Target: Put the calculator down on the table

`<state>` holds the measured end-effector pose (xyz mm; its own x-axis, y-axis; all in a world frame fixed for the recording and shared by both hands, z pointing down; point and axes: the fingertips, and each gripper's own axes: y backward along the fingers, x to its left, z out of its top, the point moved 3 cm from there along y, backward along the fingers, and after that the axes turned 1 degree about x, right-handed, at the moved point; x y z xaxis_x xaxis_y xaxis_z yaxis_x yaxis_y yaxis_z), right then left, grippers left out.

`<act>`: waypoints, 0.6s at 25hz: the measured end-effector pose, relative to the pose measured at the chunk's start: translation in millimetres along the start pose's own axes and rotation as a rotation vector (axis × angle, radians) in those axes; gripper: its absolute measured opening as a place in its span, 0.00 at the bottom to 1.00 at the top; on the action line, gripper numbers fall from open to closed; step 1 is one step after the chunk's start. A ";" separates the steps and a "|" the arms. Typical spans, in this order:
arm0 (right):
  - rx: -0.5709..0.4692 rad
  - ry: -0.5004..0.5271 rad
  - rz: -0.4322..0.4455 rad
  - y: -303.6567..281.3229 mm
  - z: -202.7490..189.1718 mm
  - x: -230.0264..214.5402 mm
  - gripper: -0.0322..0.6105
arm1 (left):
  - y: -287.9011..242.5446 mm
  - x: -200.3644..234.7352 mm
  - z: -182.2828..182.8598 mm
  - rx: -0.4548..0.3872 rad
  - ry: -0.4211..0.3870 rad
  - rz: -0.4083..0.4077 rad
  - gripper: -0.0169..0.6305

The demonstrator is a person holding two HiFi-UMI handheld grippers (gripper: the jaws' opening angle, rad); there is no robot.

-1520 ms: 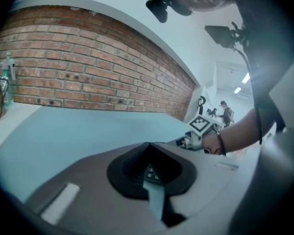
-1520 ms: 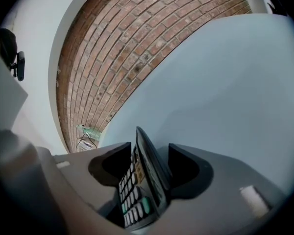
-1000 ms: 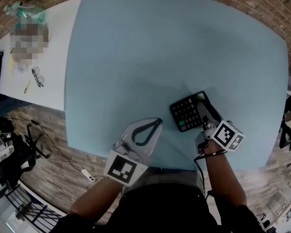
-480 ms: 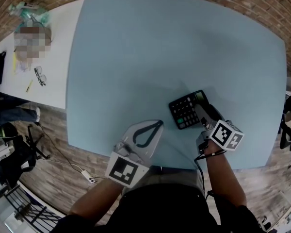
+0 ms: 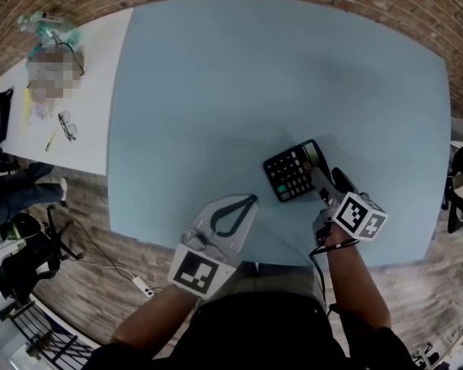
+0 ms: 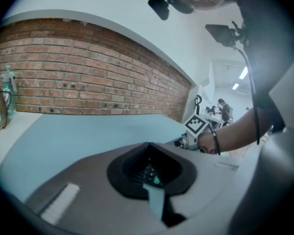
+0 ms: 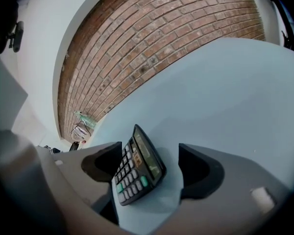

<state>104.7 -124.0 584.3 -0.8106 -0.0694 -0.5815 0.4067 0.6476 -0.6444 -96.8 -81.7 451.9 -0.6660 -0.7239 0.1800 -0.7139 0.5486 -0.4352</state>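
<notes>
Releasing black rectangular plastic calculator (image 5: 295, 172) onto pale-blue tabletop (image 5: 255, 75). Right gripper (image 5: 330, 187) spread wide either side of it. Left gripper (image 5: 249, 199) pressed together, empty. Next, probably: draw right gripper straight back without nudging calculator.

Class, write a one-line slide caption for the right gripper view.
Right gripper, jaws wide apart, with the black calculator lying on the blue table between them, brick wall behind.

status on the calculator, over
Right claw open, jaws either side of calculator, not gripping. Calculator lying on table. Left claw shut, empty. Nothing in the way.
</notes>
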 end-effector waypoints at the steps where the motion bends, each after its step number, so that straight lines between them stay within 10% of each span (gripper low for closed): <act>1: -0.012 -0.003 -0.001 3.1 1.2 -0.4 0.61 | 0.4 -2.4 0.2 -0.001 -0.004 -0.004 0.03; 15: -0.206 0.064 0.083 56.3 24.5 7.5 0.61 | -0.9 -4.8 38.2 -0.075 -0.074 -0.005 0.03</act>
<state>131.9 -106.6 531.5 -0.8055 0.0347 -0.5915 0.3842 0.7907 -0.4767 -84.7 -94.7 417.7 -0.6467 -0.7539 0.1156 -0.7331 0.5725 -0.3672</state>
